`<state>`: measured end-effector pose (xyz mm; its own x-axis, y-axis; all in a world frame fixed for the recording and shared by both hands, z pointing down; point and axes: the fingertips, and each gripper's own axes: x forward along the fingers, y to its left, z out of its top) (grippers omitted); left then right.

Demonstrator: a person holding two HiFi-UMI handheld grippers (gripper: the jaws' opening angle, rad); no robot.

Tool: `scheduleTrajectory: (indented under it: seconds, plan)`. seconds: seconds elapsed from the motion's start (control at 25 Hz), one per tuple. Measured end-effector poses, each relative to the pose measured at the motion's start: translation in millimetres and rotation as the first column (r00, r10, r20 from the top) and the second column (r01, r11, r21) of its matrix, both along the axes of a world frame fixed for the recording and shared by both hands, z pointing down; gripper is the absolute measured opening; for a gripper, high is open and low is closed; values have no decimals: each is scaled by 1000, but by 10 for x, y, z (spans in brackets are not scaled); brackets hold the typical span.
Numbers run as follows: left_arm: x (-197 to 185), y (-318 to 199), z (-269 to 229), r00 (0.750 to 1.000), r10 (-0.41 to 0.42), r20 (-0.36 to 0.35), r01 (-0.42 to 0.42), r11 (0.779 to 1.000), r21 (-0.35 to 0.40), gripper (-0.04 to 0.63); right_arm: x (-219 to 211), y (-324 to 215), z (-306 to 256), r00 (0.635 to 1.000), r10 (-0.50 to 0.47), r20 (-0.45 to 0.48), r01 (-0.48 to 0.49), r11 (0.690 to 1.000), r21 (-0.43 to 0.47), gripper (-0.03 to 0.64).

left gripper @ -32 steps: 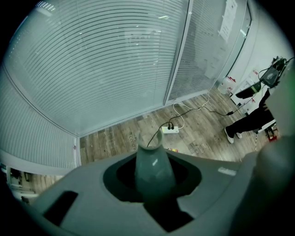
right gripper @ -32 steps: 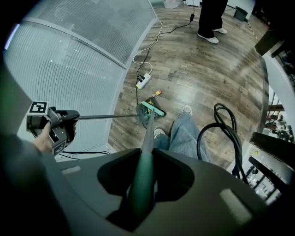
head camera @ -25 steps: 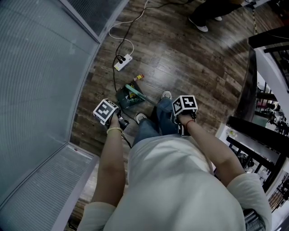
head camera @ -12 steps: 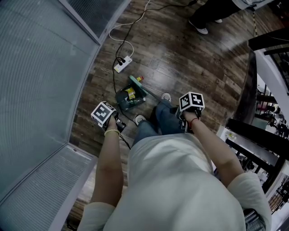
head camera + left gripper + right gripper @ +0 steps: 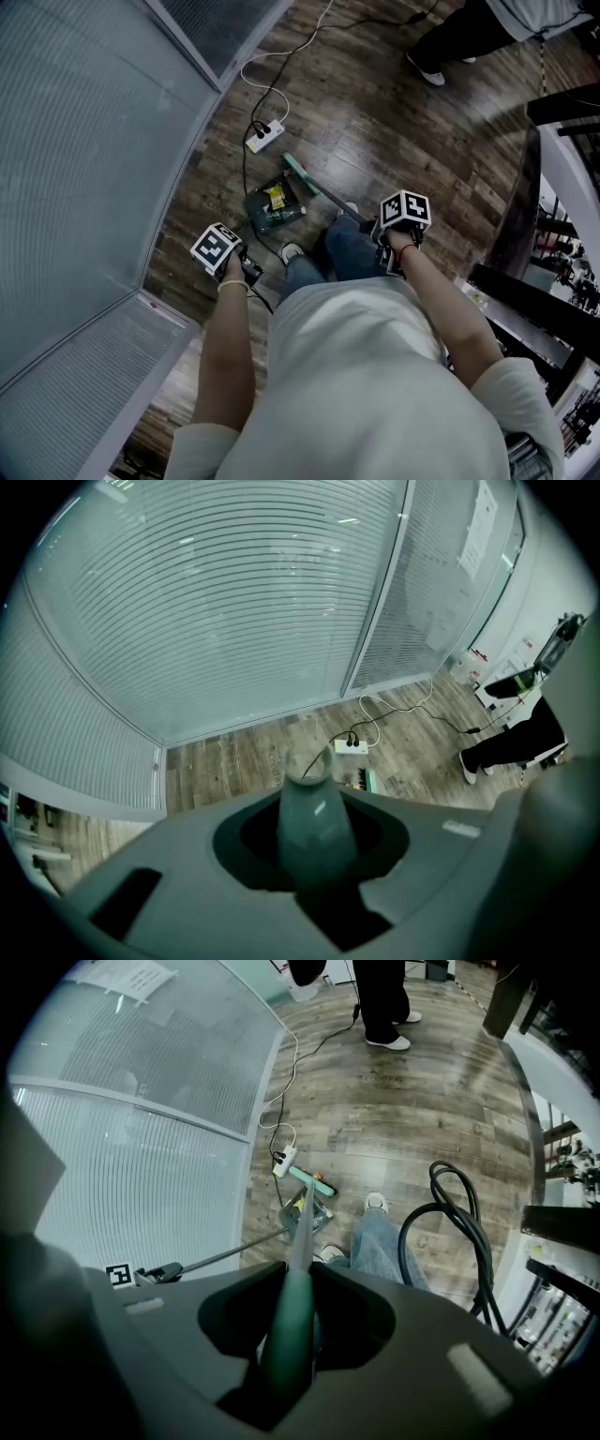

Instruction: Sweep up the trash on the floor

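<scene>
Your left tongs [image 5: 315,841] are squeezing the grey dustpan handle [image 5: 310,799]. Your right tongs [image 5: 291,1335] are gripping the green broom handle [image 5: 297,1265]. Each pair is pinching its own stick and nothing else.

Down by your shoe [image 5: 292,251], the dustpan [image 5: 283,217] is sitting on the floor [image 5: 394,122]. A yellow bit of trash [image 5: 275,197] is lying inside it. A second ago a small yellow bit was lying on the bare floor just past the pan, so it looks like the sweep is working and this piece is done.

The trash is lying well away from both tongs, out at the far ends of the two sticks. The broom head [image 5: 297,170] is now sitting just past the pan's far edge, no longer over the pan. Farther off, a white power strip [image 5: 265,136] is lying on the floor with its cord.
</scene>
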<state>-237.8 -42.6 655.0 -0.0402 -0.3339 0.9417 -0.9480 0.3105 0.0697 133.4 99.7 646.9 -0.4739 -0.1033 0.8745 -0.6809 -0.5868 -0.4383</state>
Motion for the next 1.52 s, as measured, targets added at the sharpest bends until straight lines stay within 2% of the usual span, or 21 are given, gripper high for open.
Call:
scheduleTrajectory:
  seconds: [0.32,0.72,1.16,1.52]
  plan:
    - [-113,109,4,993,-114,-2,114,993,-6,84,181,-254,11,999,-45,-16,45,999,13,95]
    - [-84,174,-9,972,-237,-2,237,972,-4,83,432,-719,64,992,-110,-57,112,994,21,95]
    - [49,87,-33,972,-234,26,233,972,5,84,690,-1131,269,967,-203,-153,204,979,-13,95]
    - [95,66,-66,971,-237,38,236,972,11,87,607,-1262,422,933,-290,-212,284,957,-59,95]
